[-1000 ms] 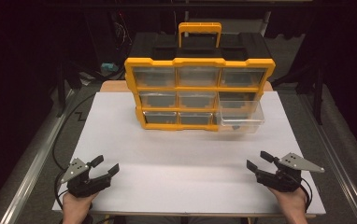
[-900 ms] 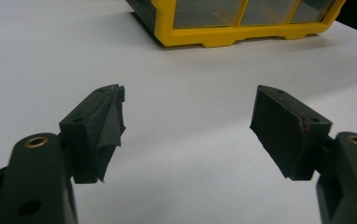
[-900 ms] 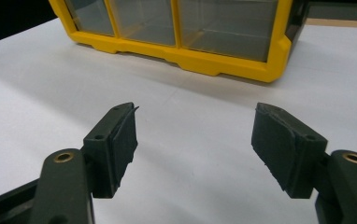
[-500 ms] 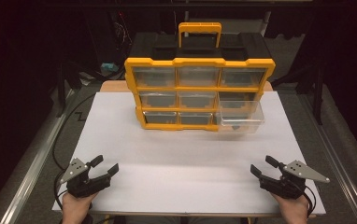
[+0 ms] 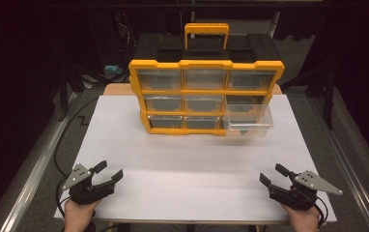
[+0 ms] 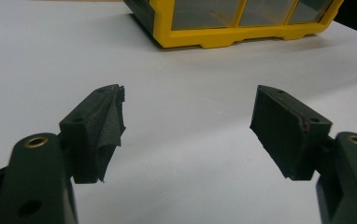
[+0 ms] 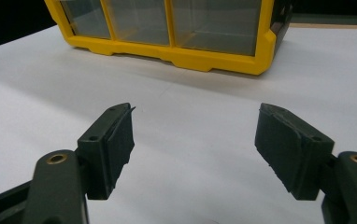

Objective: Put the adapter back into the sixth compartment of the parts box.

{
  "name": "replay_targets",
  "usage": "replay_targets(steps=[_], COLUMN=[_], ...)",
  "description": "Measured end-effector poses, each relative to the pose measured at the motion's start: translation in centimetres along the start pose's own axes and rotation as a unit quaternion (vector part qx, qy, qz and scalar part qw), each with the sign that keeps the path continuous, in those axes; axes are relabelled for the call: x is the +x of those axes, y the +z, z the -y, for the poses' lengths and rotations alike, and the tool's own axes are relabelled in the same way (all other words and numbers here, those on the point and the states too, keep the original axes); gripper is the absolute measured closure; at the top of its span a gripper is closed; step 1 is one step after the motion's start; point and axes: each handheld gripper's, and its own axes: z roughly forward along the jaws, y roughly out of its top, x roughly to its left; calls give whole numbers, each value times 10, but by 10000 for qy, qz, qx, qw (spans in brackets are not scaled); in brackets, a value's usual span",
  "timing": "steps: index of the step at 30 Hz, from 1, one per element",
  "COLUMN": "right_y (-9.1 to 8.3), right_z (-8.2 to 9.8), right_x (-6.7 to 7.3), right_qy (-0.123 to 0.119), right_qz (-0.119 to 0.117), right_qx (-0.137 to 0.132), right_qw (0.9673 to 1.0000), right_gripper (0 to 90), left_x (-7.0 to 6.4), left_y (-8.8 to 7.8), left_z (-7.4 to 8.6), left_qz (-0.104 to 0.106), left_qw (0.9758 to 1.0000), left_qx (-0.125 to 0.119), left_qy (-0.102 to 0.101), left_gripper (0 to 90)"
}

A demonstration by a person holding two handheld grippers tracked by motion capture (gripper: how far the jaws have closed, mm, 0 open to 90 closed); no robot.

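In the high view a yellow-framed drawer organizer (image 5: 205, 96) stands in the upper middle of the frame on a white table (image 5: 192, 183), its orange carry handle (image 5: 206, 35) upright at the top. Its lower right clear drawer (image 5: 248, 122) is pulled out toward the bottom of the frame, with a small dark item lying inside that is too small to identify. The left gripper (image 5: 108, 172) sits in the lower left corner, held in the person's left hand (image 5: 78, 215), well apart from the organizer, which lies up and to its right. Its jaws stand wide apart with nothing between them, and in the left gripper view only bare table shows between them, the organizer's yellow base at the top edge. The right gripper (image 5: 273, 175) sits in the lower right corner, below and slightly right of the drawer, well short of it. Its jaws have just been opening and now stand wide, holding nothing.
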Motion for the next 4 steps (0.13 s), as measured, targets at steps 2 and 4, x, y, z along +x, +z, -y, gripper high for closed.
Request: replay_targets(steps=[2,4], right_y=[0,0], right_z=[0,0], right_x=[-1,-1], right_qy=[9,8], right_qz=[5,10], right_qx=[-5,-20], right_qw=[10000,10000], right_gripper=[286,286], left_x=[0,0], left_y=[0,0], left_z=[0,0], left_qz=[-6,-9], left_qw=[10000,10000], left_qx=[5,6], left_qy=[4,8], left_gripper=[266,267])
